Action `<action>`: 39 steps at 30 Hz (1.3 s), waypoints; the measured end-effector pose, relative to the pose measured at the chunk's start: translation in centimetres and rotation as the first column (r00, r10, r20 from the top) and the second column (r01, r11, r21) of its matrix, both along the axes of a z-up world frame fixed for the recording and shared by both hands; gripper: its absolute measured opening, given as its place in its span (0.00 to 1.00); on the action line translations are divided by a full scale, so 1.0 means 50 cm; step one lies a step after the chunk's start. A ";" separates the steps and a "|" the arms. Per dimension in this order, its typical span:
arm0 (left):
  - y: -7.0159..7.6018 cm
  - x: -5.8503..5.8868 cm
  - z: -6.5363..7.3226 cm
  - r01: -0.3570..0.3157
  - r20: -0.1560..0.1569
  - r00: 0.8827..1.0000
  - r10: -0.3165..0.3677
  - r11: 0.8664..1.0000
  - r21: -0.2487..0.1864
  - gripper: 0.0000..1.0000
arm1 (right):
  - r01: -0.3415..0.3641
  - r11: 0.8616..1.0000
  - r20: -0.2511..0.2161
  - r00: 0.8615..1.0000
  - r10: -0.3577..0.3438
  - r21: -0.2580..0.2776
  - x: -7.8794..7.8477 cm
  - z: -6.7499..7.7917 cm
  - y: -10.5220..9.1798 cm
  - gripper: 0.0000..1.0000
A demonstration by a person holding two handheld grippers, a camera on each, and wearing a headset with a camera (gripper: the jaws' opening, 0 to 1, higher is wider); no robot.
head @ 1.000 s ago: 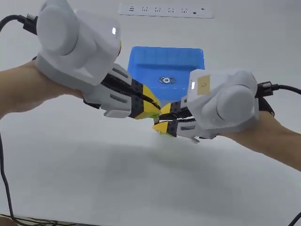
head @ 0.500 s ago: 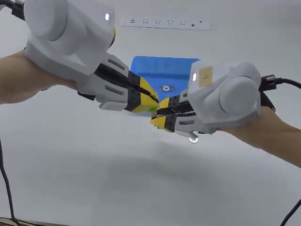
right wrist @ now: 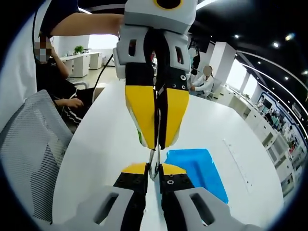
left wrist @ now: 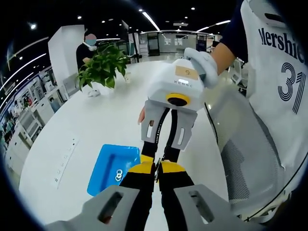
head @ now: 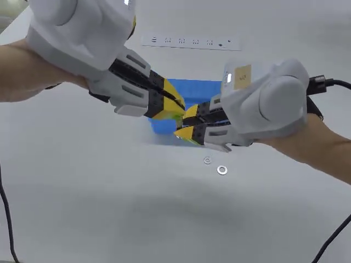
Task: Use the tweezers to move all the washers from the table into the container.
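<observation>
My left gripper (head: 176,113) and right gripper (head: 184,128) meet tip to tip above the table, in front of the blue container (head: 204,89), which they partly hide. Thin metal tweezers (right wrist: 155,161) run between the two pairs of yellow jaws, and both grippers are shut on them. In the left gripper view the container (left wrist: 107,166) holds washers (left wrist: 118,175). Two loose washers (head: 221,170) (head: 207,160) lie on the white table just below the right gripper.
A white power strip (head: 189,42) lies at the table's far edge behind the container. A potted plant (left wrist: 102,67) stands on the far end of the table. A mesh chair (right wrist: 33,154) is beside the table, and people sit in the background.
The grippers have stayed tip to tip. The view has shifted, so the container is more hidden behind them and two loose washers now show below the right gripper.
</observation>
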State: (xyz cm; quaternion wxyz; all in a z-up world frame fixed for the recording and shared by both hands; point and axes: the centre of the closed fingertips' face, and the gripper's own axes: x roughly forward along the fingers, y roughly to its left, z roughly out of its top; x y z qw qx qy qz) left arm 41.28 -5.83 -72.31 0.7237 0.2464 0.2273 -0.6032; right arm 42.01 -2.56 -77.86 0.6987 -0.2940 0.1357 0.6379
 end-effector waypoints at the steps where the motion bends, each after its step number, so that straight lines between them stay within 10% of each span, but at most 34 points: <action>1: 0.000 0.005 0.004 0.007 0.006 1.000 -0.007 1.000 0.004 0.07 | 0.004 1.000 0.007 1.000 -0.004 0.000 0.004 0.004 -0.001 0.10; 19: -0.004 0.135 0.017 -0.004 0.067 0.998 0.005 1.000 -0.019 0.07 | 0.055 0.998 0.065 0.996 -0.056 0.014 0.141 0.022 -0.006 0.10; 39: 0.008 0.190 -0.098 -0.035 -0.033 0.999 0.034 0.999 -0.016 0.07 | 0.054 0.998 -0.014 0.998 -0.054 -0.039 0.197 -0.102 -0.001 0.10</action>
